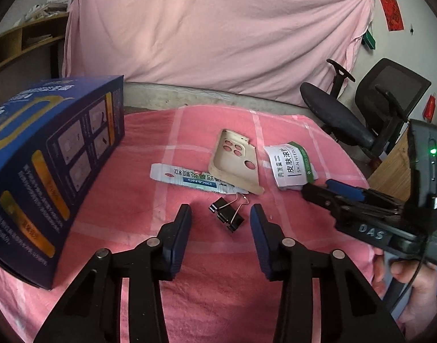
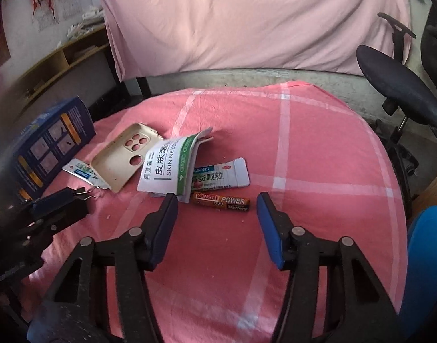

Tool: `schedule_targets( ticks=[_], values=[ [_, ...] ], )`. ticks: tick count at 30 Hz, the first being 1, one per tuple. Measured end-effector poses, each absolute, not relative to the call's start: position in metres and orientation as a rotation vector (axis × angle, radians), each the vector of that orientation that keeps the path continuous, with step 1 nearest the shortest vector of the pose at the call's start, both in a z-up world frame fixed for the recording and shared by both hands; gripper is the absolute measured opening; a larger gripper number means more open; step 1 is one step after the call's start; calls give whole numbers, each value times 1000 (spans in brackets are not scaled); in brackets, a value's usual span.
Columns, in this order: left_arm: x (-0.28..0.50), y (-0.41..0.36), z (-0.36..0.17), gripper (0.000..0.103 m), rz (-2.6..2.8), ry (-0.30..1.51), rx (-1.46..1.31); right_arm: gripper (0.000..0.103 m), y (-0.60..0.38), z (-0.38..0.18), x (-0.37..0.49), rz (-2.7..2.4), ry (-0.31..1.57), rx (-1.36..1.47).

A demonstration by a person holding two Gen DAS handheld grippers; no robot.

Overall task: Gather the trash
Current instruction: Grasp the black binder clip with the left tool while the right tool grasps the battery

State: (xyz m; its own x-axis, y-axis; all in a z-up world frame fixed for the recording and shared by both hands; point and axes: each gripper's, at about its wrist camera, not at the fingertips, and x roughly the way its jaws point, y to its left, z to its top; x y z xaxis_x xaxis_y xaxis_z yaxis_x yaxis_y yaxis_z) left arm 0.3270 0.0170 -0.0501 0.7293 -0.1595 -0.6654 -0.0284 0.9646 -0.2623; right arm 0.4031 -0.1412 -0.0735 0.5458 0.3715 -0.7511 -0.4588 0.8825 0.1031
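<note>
Trash lies on a pink checked cloth [image 1: 138,148]. My left gripper [image 1: 220,211] is open, its tips on either side of two black binder clips [image 1: 227,217] without touching them. Behind the clips lie a white-and-blue sachet [image 1: 189,181], a beige phone case [image 1: 235,163] and a crumpled white-and-green carton [image 1: 292,168]. My right gripper [image 2: 217,200] is open around an orange-and-black battery [image 2: 222,201], pads clear of it. A second sachet [image 2: 224,175] lies just behind the battery, partly under the carton [image 2: 169,168]. The right gripper [image 1: 324,189] also shows at the right of the left wrist view.
A tall dark blue box [image 1: 47,165] stands at the left of the cloth. A black office chair [image 1: 347,120] is past the table's right edge, and a pink sheet [image 1: 207,28] hangs behind. Something blue [image 2: 427,257] sits low at the right of the right wrist view.
</note>
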Motion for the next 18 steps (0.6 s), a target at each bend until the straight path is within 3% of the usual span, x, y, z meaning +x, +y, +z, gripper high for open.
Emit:
schedule_targets(
  ticks=[3, 8, 10, 18],
  values=[
    [328, 16, -47, 22, -94, 764, -254, 57, -138, -75, 402, 487, 865, -131],
    [328, 13, -45, 20, -103, 764, -243, 57, -139, -75, 402, 502, 866, -126],
    [328, 13, -43, 9, -111, 755, -250, 57, -139, -74, 400, 508, 864, -123],
    [320, -5, -38, 6, -106, 720, -203, 56, -158, -66, 374, 520, 819, -68]
  ],
)
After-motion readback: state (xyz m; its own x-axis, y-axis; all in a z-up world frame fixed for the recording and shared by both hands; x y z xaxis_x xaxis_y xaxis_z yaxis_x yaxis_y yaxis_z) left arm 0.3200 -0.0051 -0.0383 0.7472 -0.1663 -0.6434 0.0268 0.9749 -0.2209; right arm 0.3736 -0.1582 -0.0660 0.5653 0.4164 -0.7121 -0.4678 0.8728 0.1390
